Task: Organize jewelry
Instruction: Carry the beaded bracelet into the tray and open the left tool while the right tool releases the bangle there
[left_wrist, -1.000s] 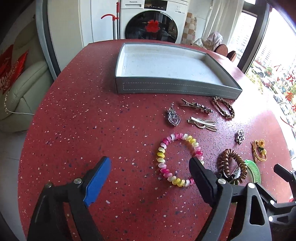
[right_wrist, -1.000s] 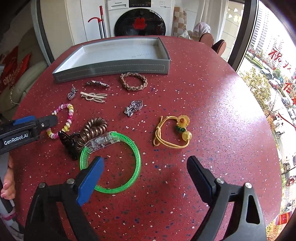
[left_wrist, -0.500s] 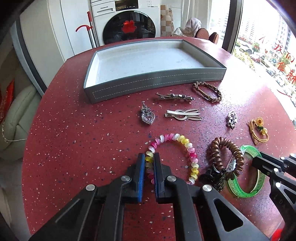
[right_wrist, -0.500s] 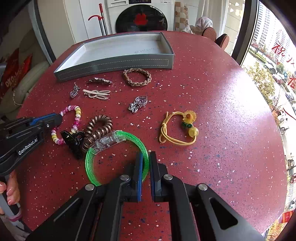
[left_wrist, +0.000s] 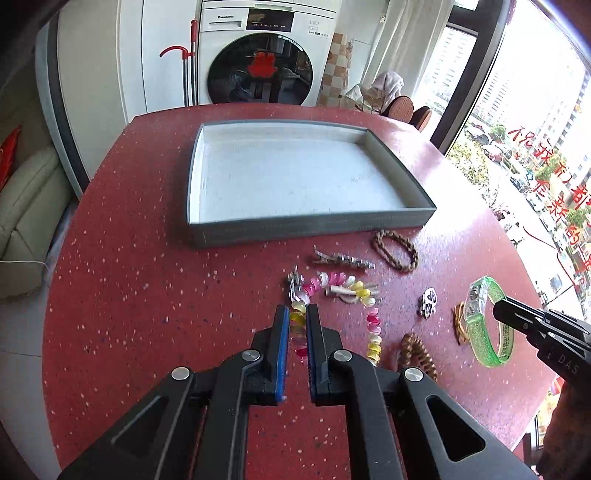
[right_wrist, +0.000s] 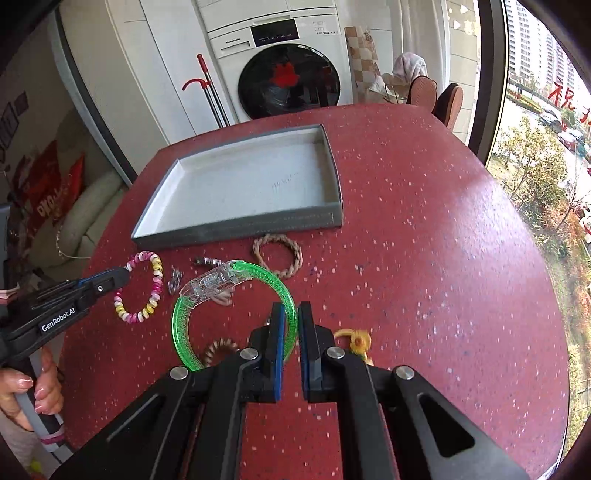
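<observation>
A coiled plastic bracelet (left_wrist: 364, 291) of pink, yellow and clear loops is clamped between the blue-padded jaws of the left gripper (left_wrist: 297, 317), its free part hanging above the speckled red table (left_wrist: 129, 295); a translucent green glitter bangle (right_wrist: 258, 273) with a clear clasp is pinched by the right gripper (right_wrist: 291, 317), raised off the surface; a shallow grey rectangular tray (left_wrist: 306, 225) with a pale lining is seen beyond; a braided brown ring (left_wrist: 395, 251), a metal hair clip (left_wrist: 343, 260) and a brown spiral tie (left_wrist: 417, 354) are left lying flat on the table.
</observation>
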